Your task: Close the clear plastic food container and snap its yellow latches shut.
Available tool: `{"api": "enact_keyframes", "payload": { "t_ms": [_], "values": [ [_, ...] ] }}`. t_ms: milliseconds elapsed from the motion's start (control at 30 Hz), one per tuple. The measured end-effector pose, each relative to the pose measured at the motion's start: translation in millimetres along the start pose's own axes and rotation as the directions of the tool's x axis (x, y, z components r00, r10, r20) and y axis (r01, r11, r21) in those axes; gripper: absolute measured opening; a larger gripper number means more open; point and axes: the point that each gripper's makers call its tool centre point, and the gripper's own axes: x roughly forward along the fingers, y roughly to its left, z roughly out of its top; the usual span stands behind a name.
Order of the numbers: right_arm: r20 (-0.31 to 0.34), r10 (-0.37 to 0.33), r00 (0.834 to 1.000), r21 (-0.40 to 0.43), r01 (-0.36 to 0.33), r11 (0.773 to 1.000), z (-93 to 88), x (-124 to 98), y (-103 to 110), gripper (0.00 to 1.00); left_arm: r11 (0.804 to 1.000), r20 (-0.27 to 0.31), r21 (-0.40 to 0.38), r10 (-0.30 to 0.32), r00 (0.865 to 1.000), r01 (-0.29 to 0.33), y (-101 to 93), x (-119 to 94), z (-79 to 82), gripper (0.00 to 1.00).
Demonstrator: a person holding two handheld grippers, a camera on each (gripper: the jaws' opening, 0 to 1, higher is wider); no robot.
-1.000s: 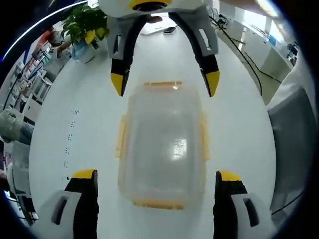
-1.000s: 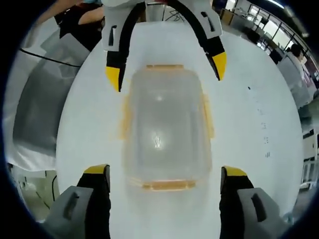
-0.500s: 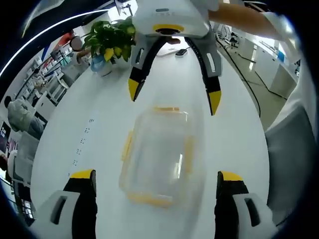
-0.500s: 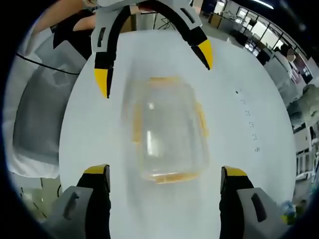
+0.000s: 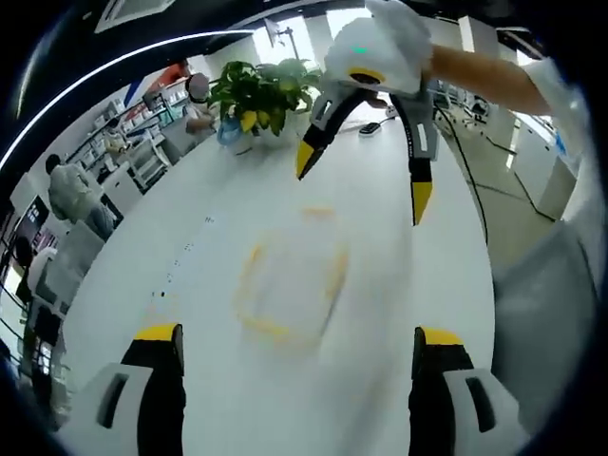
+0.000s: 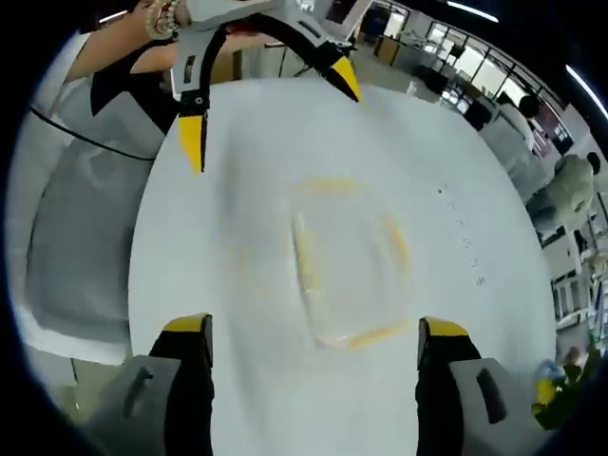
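Note:
The clear plastic container (image 5: 290,283) with yellow latches lies on the white table (image 5: 133,285), its lid on top, blurred by motion. I cannot tell how its latches stand. My left gripper (image 5: 297,334) is open, its jaws wide apart on the near side of the container and well above it. Opposite it, my right gripper (image 5: 362,182) hangs open over the far side. In the right gripper view the container (image 6: 347,275) lies ahead of my open right gripper (image 6: 314,326), with my left gripper (image 6: 268,112) open beyond it. Neither gripper touches the container.
A potted plant (image 5: 266,84) stands at the table's far end. A cable (image 5: 465,142) runs along the right side. People and shelves (image 5: 76,190) are off to the left. A person's grey and white clothing (image 6: 81,228) is against the table edge.
Both grippers have lifted up and away from the container, which now looks smaller and farther off. The container itself stays in place on the table. Both stay open.

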Motion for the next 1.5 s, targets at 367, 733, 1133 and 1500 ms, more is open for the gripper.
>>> {"api": "enact_keyframes", "payload": {
  "t_ms": [367,733,1133,1500],
  "values": [
    [0.019,-0.021,1.0,0.042,0.02,0.999,1.5,-7.2,47.6,0.87,0.997,0.057,-0.075,0.037,0.998,-0.033,-39.9,-44.6,-31.2,0.99],
    [0.034,-0.061,0.998,0.079,0.058,0.995,2.5,-5.7,90.2,0.86,0.975,0.12,-0.195,0.13,0.984,-0.105,-75.1,-81.7,-77.2,0.97],
    [0.174,-0.178,0.969,0.134,0.156,0.979,33.6,-16.1,137.8,0.86,0.94,0.212,-0.279,0.261,0.942,-0.198,-86.9,-119.1,-106.8,0.93],
    [0.272,-0.295,0.916,0.323,0.202,0.925,44.2,1.1,165.6,0.87,0.929,0.183,-0.273,0.306,0.934,-0.251,-93.6,-130.9,-135.5,0.92]
  ]
}}
